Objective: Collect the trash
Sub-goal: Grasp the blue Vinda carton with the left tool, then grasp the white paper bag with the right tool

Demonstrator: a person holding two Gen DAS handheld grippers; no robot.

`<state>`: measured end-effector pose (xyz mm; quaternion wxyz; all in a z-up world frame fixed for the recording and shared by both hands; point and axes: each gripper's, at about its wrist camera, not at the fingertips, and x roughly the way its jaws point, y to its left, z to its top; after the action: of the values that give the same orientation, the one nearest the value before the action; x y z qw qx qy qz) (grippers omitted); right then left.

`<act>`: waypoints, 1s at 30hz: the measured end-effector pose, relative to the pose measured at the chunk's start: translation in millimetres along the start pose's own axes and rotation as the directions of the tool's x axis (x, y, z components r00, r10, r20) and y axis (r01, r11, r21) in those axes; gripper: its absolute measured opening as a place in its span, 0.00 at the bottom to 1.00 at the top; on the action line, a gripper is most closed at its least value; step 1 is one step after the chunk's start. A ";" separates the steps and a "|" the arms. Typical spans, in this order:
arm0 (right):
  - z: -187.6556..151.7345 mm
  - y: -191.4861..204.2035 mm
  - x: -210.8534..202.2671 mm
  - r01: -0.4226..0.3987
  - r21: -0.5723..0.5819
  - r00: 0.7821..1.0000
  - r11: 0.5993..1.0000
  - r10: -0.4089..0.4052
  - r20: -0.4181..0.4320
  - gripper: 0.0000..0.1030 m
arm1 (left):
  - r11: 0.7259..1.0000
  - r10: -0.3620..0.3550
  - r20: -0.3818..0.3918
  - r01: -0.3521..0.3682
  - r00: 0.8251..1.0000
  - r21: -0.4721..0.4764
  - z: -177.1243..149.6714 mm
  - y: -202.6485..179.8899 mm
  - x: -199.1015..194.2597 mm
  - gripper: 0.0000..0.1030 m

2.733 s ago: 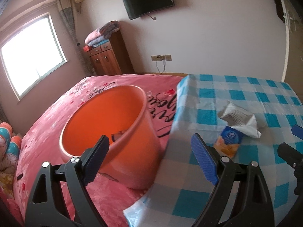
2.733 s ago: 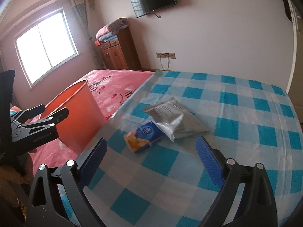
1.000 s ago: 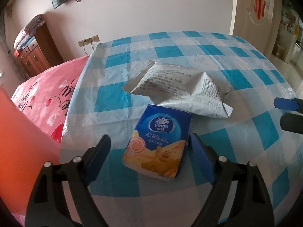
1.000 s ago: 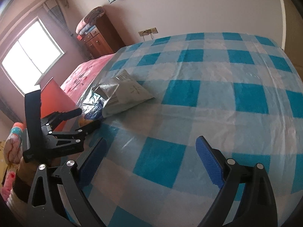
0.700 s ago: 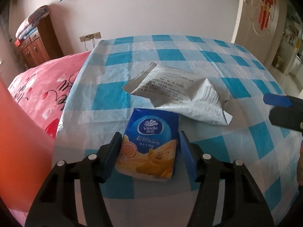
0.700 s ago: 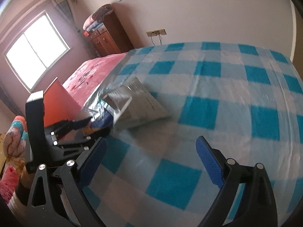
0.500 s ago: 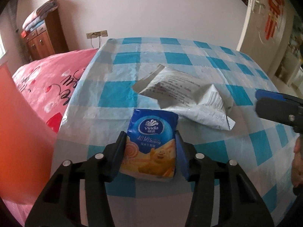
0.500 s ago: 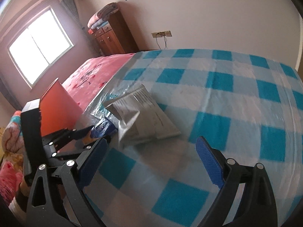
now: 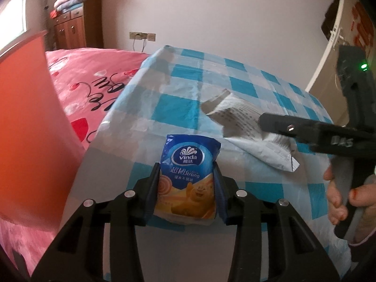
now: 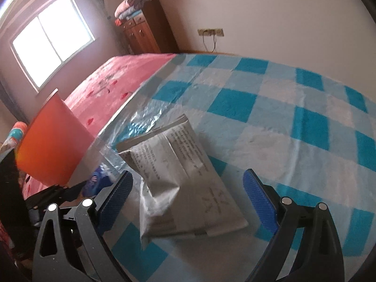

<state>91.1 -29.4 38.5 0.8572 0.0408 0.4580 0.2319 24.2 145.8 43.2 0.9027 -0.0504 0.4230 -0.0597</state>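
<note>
A blue and orange tissue pack (image 9: 188,176) lies on the blue checked cloth (image 9: 178,103). My left gripper (image 9: 188,188) has it between both pads, which press on its sides as the jaws are closing. Just behind it, a crumpled silver pouch (image 9: 239,122) rests on the cloth. In the right wrist view the same pouch (image 10: 178,183) lies between the wide-apart blue pads of my right gripper (image 10: 188,183), which is open and does not touch it. The tissue pack (image 10: 96,178) shows partly at the left there.
An orange bin (image 9: 28,117) stands on the pink bedspread (image 9: 94,75) left of the cloth, its rim close to my left gripper. A hand (image 9: 338,197) holds the right gripper's handle at the right edge. A wooden cabinet (image 10: 145,30) stands against the far wall.
My left jaws have closed in from wide apart onto the tissue pack. My right gripper has travelled left over the cloth, so the silver pouch now lies between its fingers.
</note>
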 end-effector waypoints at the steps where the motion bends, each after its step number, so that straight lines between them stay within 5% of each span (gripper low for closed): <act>1: 0.1 0.9 4.1 -0.001 -0.005 1.000 1.000 0.001 -0.009 0.91 | 1.000 0.003 0.003 -0.003 1.000 -0.009 -0.6 2.7 -0.9 0.42; 13: -7.6 25.0 16.6 0.082 -0.132 0.997 0.988 -0.082 0.009 0.91 | 0.999 0.012 0.012 -0.011 1.000 -0.042 -2.2 11.1 -3.9 0.42; 18: -14.8 36.5 16.3 0.157 -0.196 0.988 0.968 -0.154 0.030 0.79 | 0.999 0.031 0.012 -0.030 0.999 -0.041 -2.8 10.4 -4.5 0.42; 30: -25.3 43.9 4.5 0.173 -0.207 0.985 0.963 -0.162 0.066 0.61 | 0.997 0.070 0.007 -0.070 0.998 -0.034 -5.5 10.0 -6.4 0.42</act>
<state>57.1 8.0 32.9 0.8840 -0.0839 0.4117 0.2051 16.6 156.3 43.2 0.9050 -0.0511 0.4219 -0.0205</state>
